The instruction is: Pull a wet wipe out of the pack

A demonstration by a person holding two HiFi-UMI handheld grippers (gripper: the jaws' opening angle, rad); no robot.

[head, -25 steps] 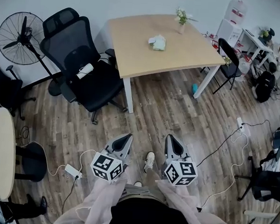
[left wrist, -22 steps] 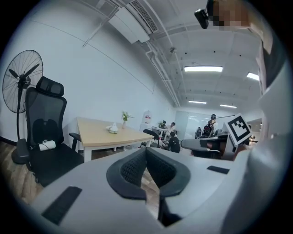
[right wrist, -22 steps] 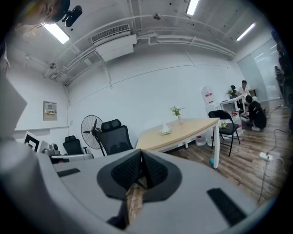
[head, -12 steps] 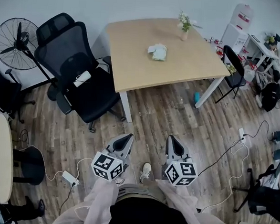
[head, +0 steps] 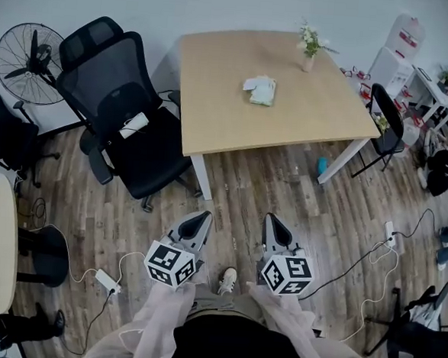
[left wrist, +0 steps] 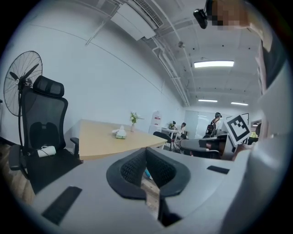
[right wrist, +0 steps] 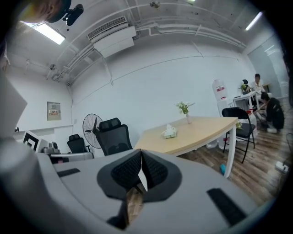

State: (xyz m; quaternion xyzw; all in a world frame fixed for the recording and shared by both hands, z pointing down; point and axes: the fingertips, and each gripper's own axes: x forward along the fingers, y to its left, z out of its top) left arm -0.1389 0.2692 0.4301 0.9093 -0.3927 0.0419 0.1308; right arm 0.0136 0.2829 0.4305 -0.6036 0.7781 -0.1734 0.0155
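The wet wipe pack [head: 261, 90] is pale green and white, with a wipe sticking up from its top. It lies on the light wooden table [head: 228, 121], far ahead of both grippers. My left gripper [head: 204, 217] and right gripper [head: 271, 220] are held side by side over the wood floor, pointing towards the table. Both are shut with nothing between their jaws. The left gripper view shows the pack [left wrist: 120, 133] small beyond the left gripper [left wrist: 146, 150]. In the right gripper view the pack [right wrist: 170, 132] sits above and to the right of the right gripper [right wrist: 141, 151].
A vase of flowers [head: 309, 54] stands at the table's far right. A black office chair [head: 128, 122] sits left of the table, with a fan [head: 30, 54] behind it. A folding chair [head: 387, 117] is to the right. Cables and a power strip [head: 104, 281] lie on the floor.
The table and pack have slid right and a little closer in the head view as the person walks towards them. Both grippers keep their pose and stay shut.
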